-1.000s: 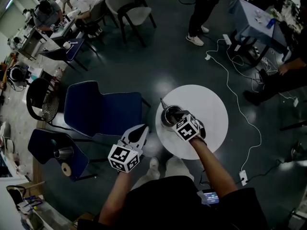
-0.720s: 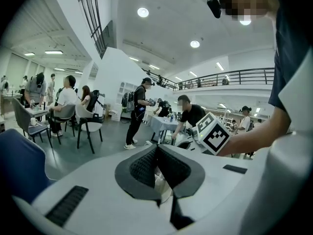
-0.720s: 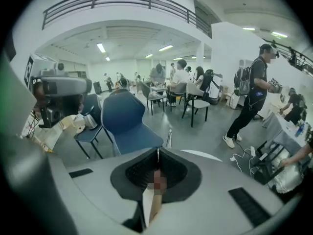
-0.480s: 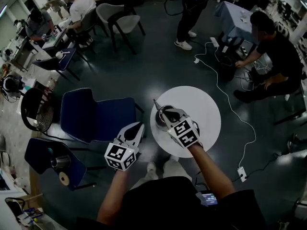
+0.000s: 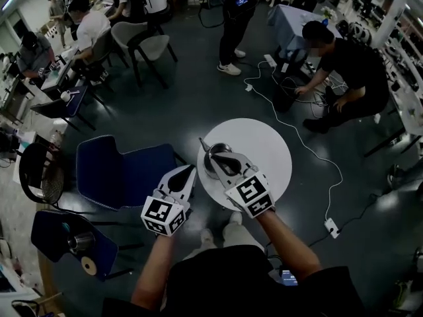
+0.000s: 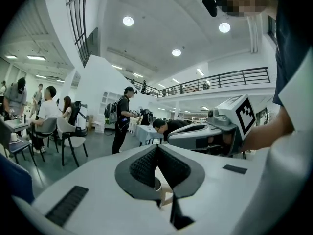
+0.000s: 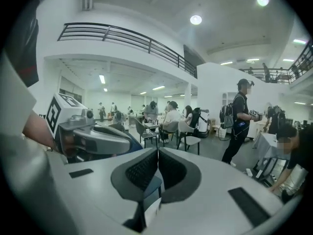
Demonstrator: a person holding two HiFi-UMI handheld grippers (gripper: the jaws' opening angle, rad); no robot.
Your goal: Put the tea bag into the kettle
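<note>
Kettle [image 5: 209,167], a metal one with its spout pointing away from the person, stands on the left part of the round white table [image 5: 271,150]. The right gripper [image 7: 157,163] reaches over it from the near side, its tips above the kettle's mouth; its own view shows the two jaws pressed together with nothing visible between them. The left gripper [image 5: 191,170] hangs just off the table's left edge, beside the blue chair [image 5: 125,174], jaws likewise closed on nothing. Where the tea bag lies I cannot tell; the kettle's inside is too dark and partly covered.
</note>
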